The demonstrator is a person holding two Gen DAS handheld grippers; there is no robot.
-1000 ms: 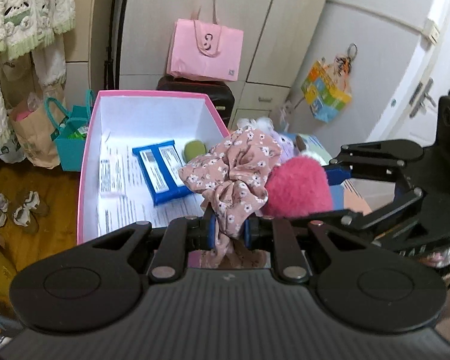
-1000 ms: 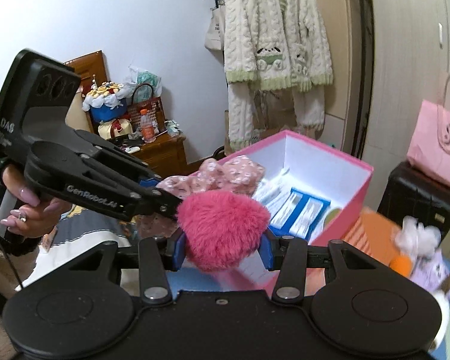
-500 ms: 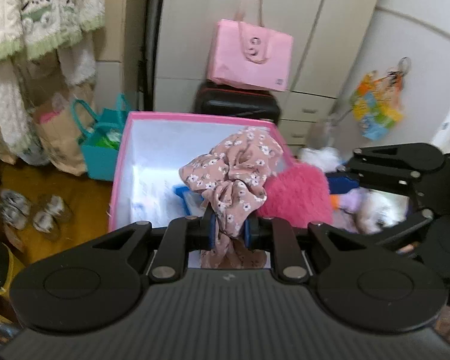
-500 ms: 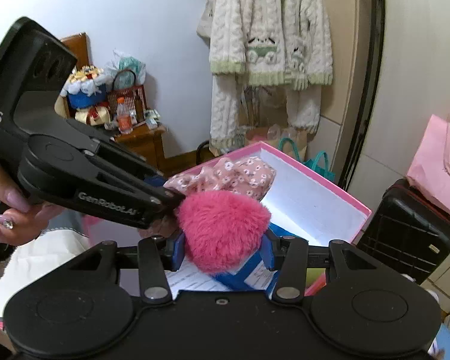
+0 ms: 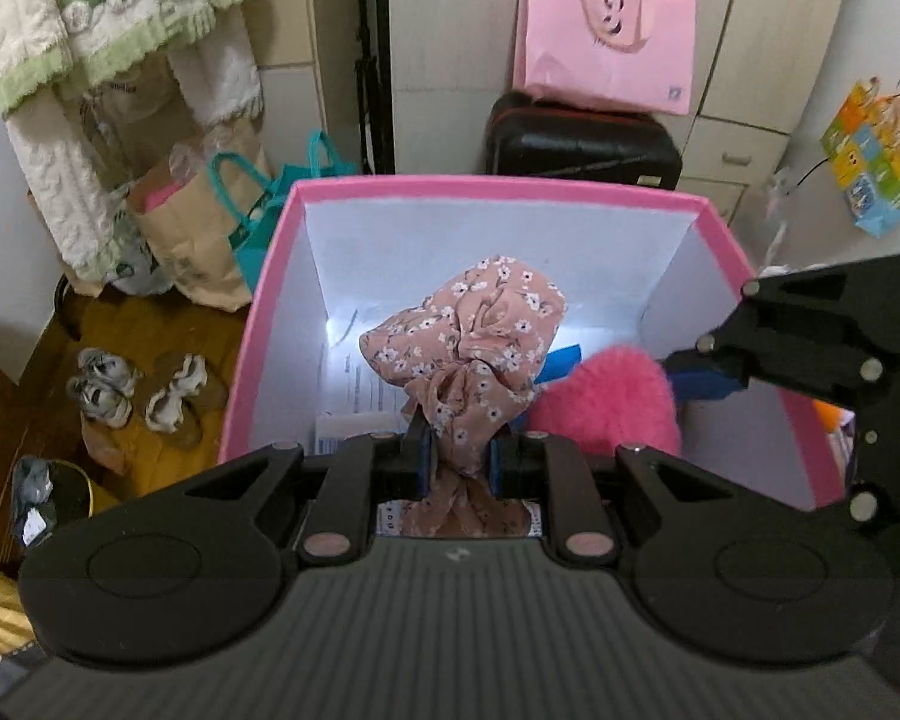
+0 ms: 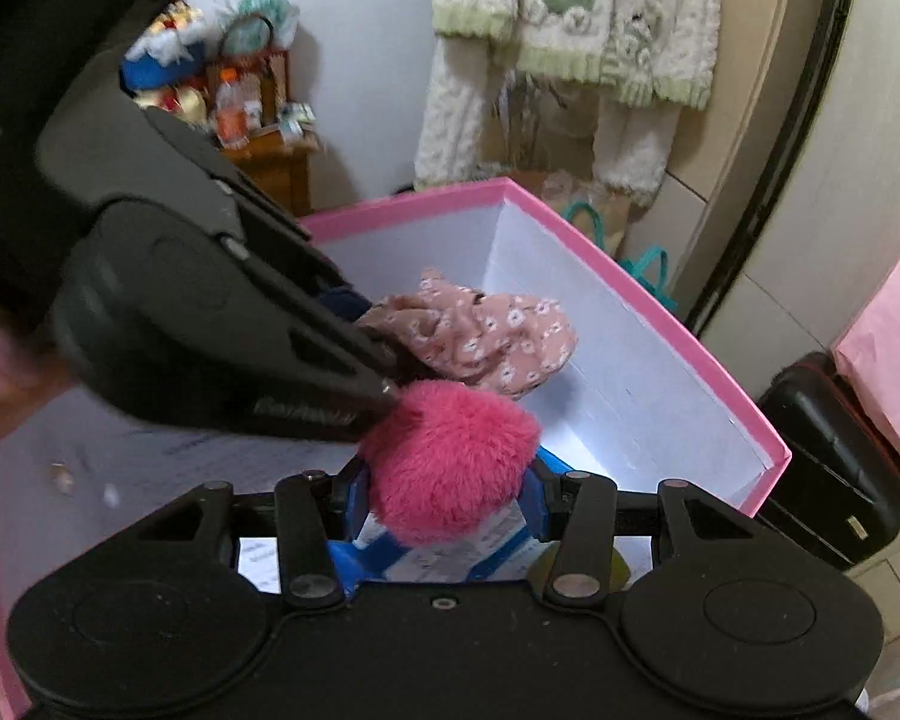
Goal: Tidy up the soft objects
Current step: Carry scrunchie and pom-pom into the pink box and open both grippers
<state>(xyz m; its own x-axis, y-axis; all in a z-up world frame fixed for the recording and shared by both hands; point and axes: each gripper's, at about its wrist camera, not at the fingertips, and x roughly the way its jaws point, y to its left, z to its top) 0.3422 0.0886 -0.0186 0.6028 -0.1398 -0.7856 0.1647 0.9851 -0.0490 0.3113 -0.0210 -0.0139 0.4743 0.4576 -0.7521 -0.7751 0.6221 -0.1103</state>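
Left claw (image 5: 455, 461) pinched floral pink scrunchie (image 5: 471, 336); right claw (image 6: 447, 501) pinched fuzzy pink pom-pom (image 6: 450, 459). Both hovered side by side over open pink box (image 5: 498, 187).

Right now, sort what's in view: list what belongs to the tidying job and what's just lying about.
Part of the job:
- floral scrunchie, clamped in the left gripper
- pink fluffy pompom, clamped in the right gripper
- pink box, with both held over it

Just lying about:
- pink tote bag
- black suitcase
- knitted cardigan
- shoes on the floor
- teal bag
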